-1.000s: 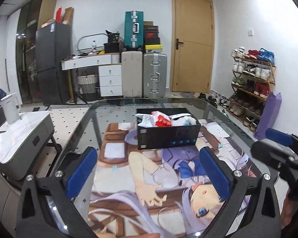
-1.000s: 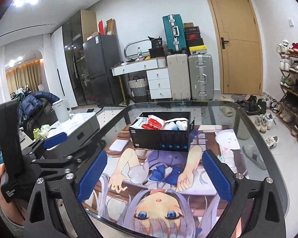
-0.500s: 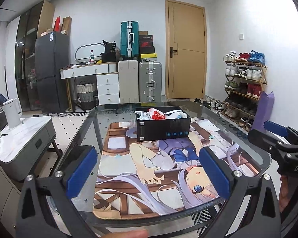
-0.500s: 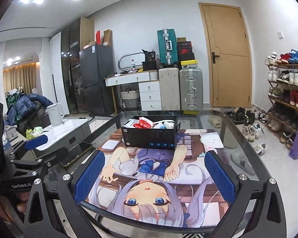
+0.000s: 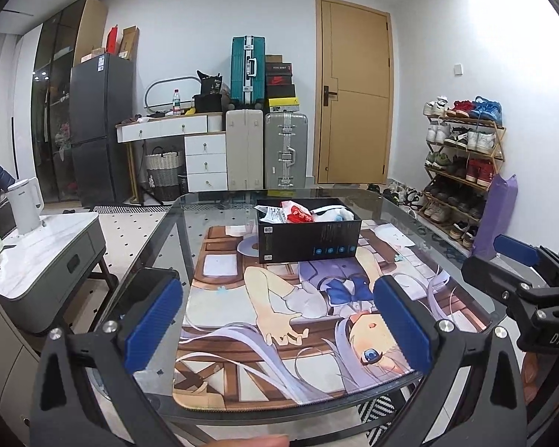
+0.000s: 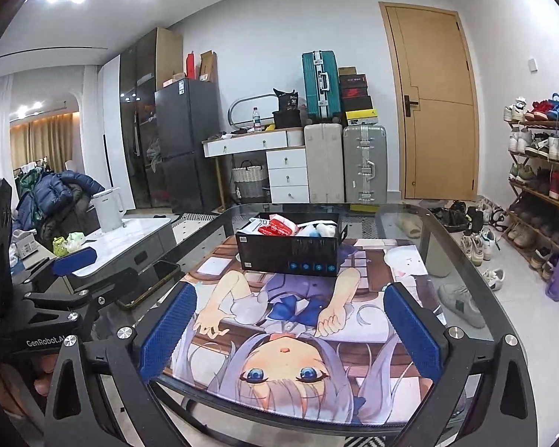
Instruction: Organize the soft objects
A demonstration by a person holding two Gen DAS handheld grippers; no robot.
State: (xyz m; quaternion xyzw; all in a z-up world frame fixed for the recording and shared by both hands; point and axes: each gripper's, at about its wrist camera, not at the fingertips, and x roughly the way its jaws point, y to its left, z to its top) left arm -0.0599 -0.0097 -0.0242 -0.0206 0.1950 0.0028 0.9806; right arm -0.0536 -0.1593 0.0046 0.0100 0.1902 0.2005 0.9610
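A black box stands on the printed mat at the far part of the glass table; it also shows in the right wrist view. Inside lie a red and white soft pack and a white and blue plush. My left gripper is open and empty, held back near the table's front edge. My right gripper is open and empty, also near the front edge. The right gripper shows at the right of the left view.
The glass table has a rounded rim. A grey side cabinet with a white kettle stands to the left. A shoe rack is at the right. Suitcases and a door stand behind.
Both grippers have pulled back from the box and risen; the box looks smaller and farther. Both stay open and empty.
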